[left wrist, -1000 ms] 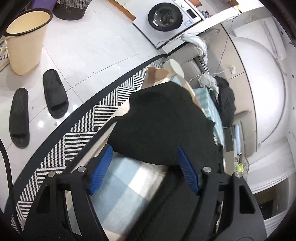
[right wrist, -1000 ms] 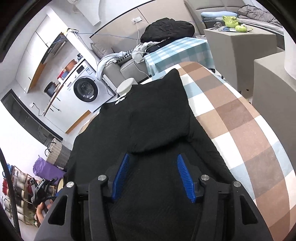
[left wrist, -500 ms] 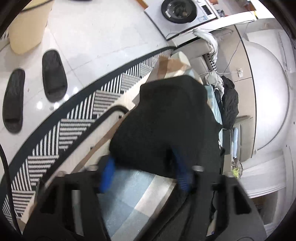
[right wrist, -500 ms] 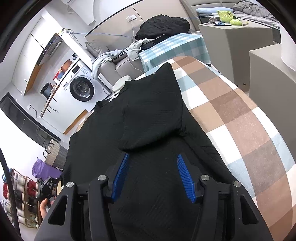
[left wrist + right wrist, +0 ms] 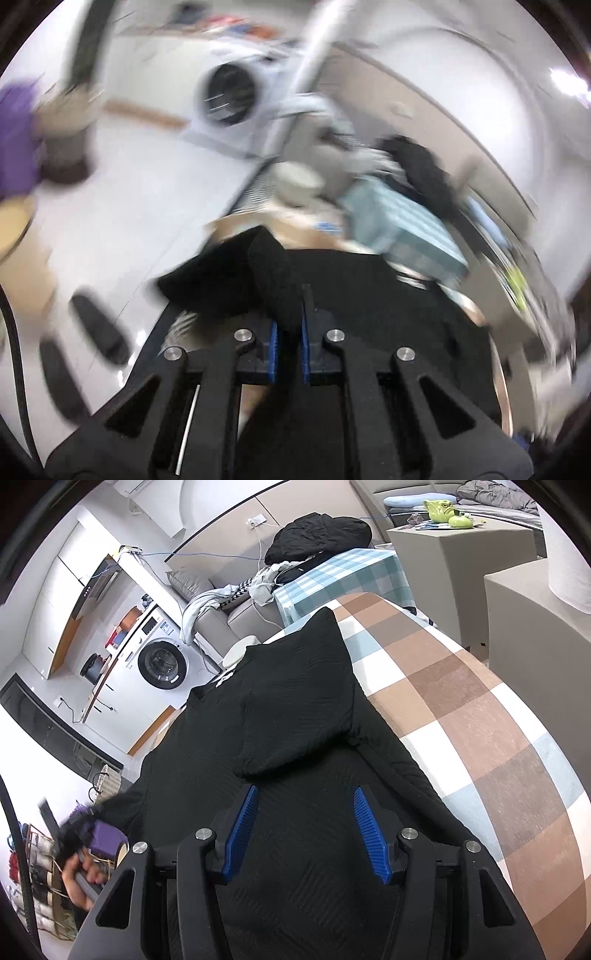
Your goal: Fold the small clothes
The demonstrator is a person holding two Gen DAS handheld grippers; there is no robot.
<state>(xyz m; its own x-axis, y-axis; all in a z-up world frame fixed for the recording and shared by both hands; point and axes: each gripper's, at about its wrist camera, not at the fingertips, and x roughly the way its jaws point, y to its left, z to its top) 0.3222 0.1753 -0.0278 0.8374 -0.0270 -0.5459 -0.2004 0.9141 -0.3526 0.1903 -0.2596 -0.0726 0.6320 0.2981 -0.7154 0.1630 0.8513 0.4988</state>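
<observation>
A black garment (image 5: 295, 709) lies spread over the table's brown, white and blue checked cloth (image 5: 480, 738), with one sleeve folded onto its body. My right gripper (image 5: 304, 830) hangs open just above the garment's near part, with only flat fabric under its blue pads. My left gripper (image 5: 288, 339) is shut on a bunched fold of the black garment (image 5: 273, 273), raised off the table. In the right wrist view the garment's left edge (image 5: 118, 805) is drawn up toward a blurred hand (image 5: 79, 878).
Past the table stand a washing machine (image 5: 162, 664), a sofa with a heap of clothes (image 5: 321, 535), a small table under a blue checked cloth (image 5: 343, 576) and grey blocks (image 5: 461, 542). Black slippers (image 5: 99, 325) lie on the floor. The left wrist view is motion-blurred.
My left gripper has closed on the garment's edge, risen and rolled, taking the fabric up with it. The right gripper has stayed where it was, still open.
</observation>
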